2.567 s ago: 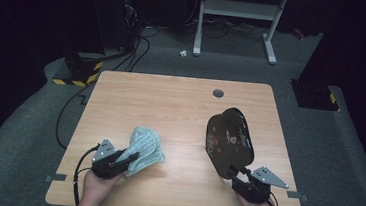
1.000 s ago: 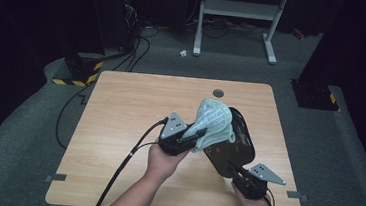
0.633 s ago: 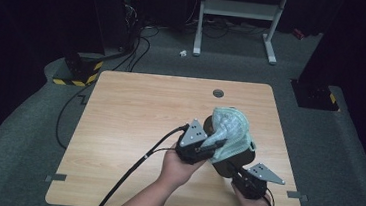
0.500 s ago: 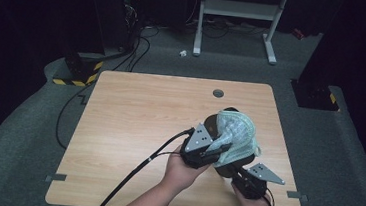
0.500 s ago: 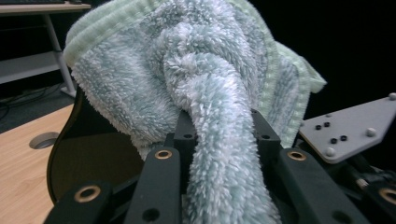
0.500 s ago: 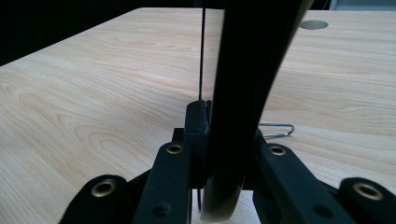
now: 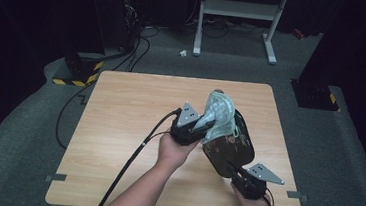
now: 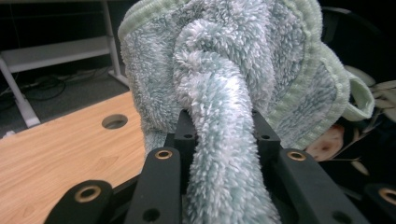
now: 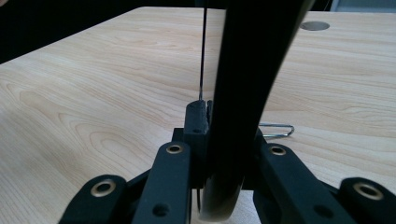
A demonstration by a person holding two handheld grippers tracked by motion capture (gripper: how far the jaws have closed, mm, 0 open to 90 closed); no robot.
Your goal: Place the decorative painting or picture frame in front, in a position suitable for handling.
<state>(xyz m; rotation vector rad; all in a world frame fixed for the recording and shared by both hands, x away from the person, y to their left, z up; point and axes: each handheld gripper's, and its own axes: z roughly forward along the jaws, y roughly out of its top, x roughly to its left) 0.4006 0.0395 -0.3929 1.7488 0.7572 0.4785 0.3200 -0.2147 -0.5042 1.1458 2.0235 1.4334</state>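
Fluffy mint towel [image 8: 219, 93] against glossy dark plate [image 7: 230, 147]

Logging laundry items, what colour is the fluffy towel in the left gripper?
Pale blue-green fluffy towel with a lighter green edge; clearest in the left gripper view.

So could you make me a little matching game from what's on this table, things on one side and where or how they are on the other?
Things:
1. fluffy towel
2. dark tray
3. round hole
4. wire clip

Descriptions:
A. lying flat on the tabletop
B. clamped by the left gripper
C. cut into the wooden table
D. held up on edge by the right gripper

Pairs: 1-B, 2-D, 3-C, 4-A
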